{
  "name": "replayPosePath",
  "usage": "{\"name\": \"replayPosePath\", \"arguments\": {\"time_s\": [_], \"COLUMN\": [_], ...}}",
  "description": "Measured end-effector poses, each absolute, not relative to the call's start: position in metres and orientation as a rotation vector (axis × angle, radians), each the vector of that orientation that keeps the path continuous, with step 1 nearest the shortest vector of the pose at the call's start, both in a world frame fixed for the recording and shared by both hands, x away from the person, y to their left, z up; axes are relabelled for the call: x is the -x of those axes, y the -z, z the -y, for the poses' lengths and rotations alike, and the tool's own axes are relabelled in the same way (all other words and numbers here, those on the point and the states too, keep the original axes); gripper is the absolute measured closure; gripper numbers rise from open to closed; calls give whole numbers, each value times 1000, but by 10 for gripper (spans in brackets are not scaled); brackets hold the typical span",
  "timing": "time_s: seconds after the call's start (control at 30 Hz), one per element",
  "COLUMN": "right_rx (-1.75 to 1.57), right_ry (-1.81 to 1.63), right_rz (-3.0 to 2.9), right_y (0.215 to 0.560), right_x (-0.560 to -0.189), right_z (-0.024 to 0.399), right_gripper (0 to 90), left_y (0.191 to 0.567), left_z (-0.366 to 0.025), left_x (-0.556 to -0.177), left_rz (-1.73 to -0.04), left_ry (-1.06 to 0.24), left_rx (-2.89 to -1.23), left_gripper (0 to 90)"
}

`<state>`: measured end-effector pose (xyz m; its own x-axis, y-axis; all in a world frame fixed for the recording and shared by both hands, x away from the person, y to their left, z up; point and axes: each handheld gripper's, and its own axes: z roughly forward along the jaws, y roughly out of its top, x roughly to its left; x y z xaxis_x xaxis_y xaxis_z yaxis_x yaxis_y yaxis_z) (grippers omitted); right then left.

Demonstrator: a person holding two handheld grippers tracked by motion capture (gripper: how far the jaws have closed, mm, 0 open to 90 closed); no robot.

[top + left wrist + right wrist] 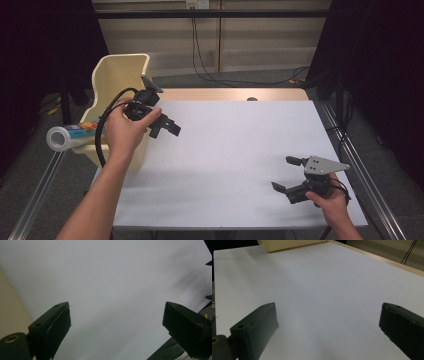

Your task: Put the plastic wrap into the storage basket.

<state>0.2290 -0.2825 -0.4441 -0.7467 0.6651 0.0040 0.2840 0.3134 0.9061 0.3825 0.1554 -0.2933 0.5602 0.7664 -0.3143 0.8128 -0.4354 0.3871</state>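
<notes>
My left gripper (165,131) is held in a hand above the white table sheet (240,150) at its left side, just beside a cream plastic bin (117,70). In the left gripper view my left gripper (116,306) has its jaws wide apart, open, with only white sheet between them. My right gripper (283,173) is at the front right of the sheet, low over it and pointing left. The right gripper view has my right gripper (328,305) open too, with nothing between its fingers, and the bin's base (287,245) at the far edge.
The cream bin stands off the table's left edge, with a white roll with a coloured label (62,137) sticking out beside it. Wooden table edge (235,94) runs along the back. Metal rails (360,165) flank the table. Cables (210,70) lie on the floor behind.
</notes>
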Motion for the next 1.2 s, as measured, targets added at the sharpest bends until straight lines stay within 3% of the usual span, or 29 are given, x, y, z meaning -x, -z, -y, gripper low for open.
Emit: {"name": "replayPosePath", "arguments": {"time_s": [0.77,1.1,1.2], "right_rx": [-839,-834,-831], "right_ry": [-1407,-1405,-1403], "right_rz": [-2218,-2223,-2225], "right_y": [445,446,446], "right_x": [-229,-229,-229], "right_z": [282,281,281], "right_gripper": [13,13,13], "left_y": [346,378,387], "left_z": [-146,-148,-150], "left_x": [-356,-336,-330], "left_rz": [-1134,-1036,-1012], "left_ry": [36,-64,-170], "left_rx": [-2157,-2042,-2006], "left_gripper": [53,39,29]}}
